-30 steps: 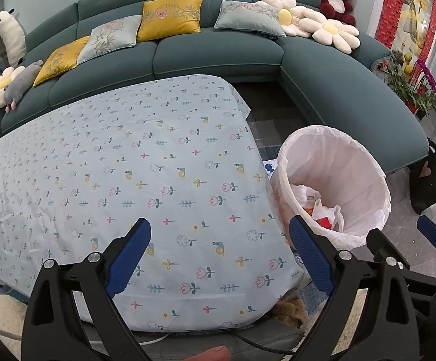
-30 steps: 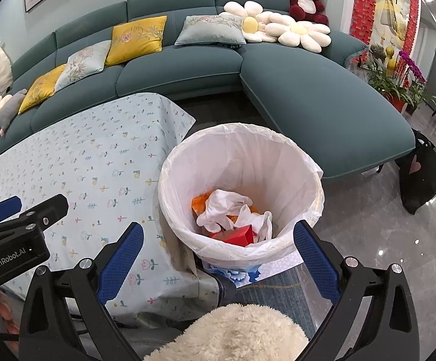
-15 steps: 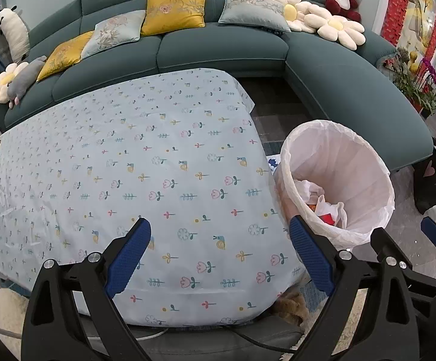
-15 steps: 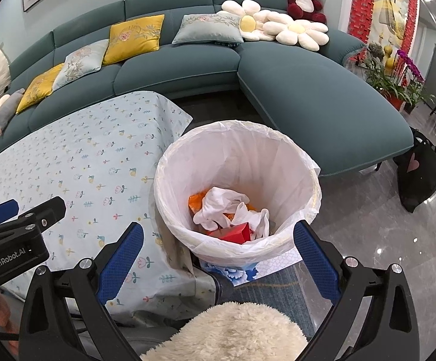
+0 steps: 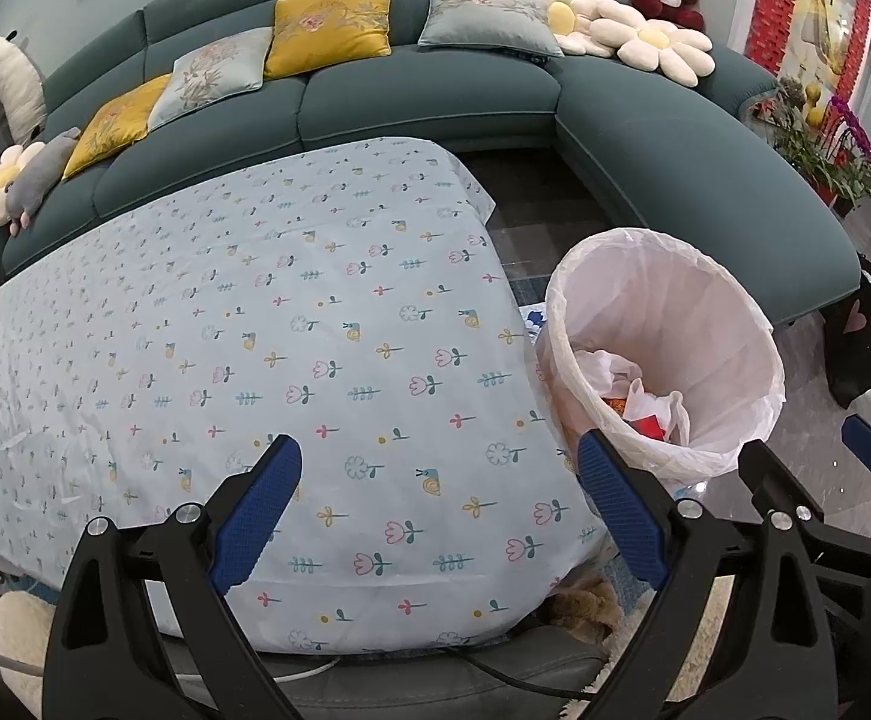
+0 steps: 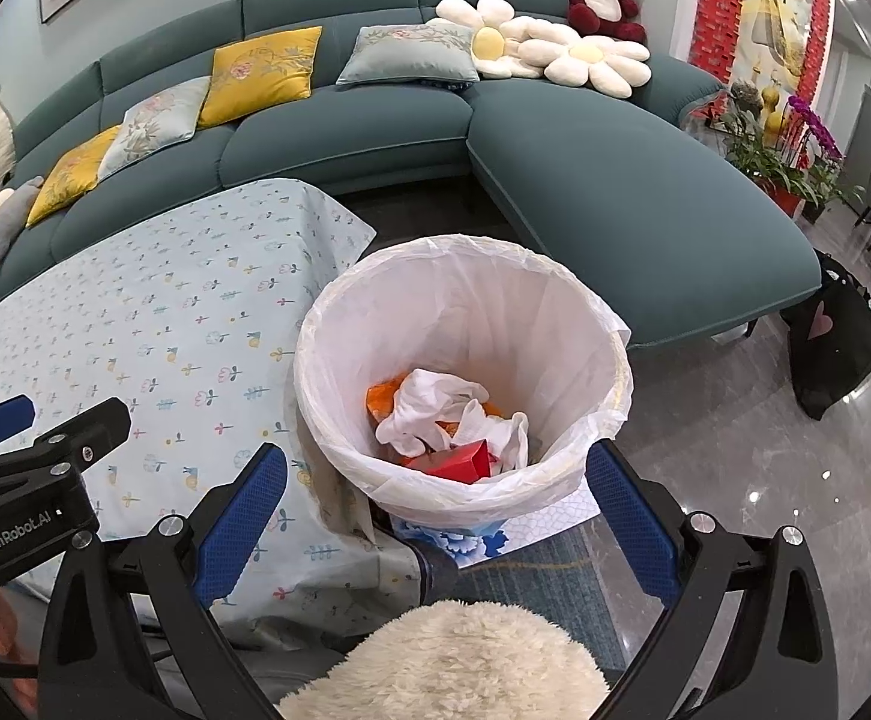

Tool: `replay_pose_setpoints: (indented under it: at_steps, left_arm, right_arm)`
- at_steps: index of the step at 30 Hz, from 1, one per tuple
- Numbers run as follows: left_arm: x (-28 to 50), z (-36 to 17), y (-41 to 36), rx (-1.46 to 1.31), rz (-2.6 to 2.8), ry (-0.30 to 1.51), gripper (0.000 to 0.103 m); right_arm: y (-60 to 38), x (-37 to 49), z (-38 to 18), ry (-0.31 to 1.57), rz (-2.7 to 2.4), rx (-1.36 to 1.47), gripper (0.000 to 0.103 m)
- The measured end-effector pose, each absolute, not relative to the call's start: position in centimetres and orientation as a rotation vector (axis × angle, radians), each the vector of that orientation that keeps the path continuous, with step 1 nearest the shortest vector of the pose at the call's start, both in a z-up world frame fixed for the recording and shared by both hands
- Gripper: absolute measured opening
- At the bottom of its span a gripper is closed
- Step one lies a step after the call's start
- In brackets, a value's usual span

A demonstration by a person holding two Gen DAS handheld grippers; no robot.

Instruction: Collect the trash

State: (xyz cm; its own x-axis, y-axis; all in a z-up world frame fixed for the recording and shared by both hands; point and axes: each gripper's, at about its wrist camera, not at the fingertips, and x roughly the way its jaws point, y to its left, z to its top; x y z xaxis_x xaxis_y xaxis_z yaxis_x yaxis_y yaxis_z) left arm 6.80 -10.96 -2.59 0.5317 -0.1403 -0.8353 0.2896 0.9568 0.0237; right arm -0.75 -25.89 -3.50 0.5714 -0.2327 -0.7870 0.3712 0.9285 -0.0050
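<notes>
A bin lined with a white bag [image 6: 375, 294] stands on the floor at the right end of the table; it shows too in the left wrist view as the bin [image 5: 729, 300]. Inside lie crumpled white trash [image 6: 435, 408], an orange wrapper [image 6: 382, 396] and a red box [image 6: 456, 463]. My right gripper [image 6: 435, 516] hangs open just before the bin's near rim, holding nothing. My left gripper [image 5: 438, 510] is open over the near edge of the floral tablecloth [image 5: 255, 330], empty. No loose trash shows on the cloth.
A teal corner sofa [image 5: 423, 96] with cushions and plush toys wraps the far side. A dark bag [image 6: 831, 348] sits on the glossy floor at right, flower pots [image 6: 795, 138] beyond. A fluffy cream cushion [image 6: 453, 660] lies under the right gripper.
Both views have shifted slightly: the left gripper has risen a little over the table, the right has drifted a bit right of the bin. Both stayed open and empty.
</notes>
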Motion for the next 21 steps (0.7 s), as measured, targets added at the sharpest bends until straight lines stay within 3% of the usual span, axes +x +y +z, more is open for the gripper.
replay_pose_setpoints:
  at_steps: [21]
  left_arm:
    - [6.91,-2.54,-11.11,0.167,-0.277,0.976,0.089]
  right_arm:
    - [-26.08,-0.63,-3.16,0.892,-0.364,0.169,0.096]
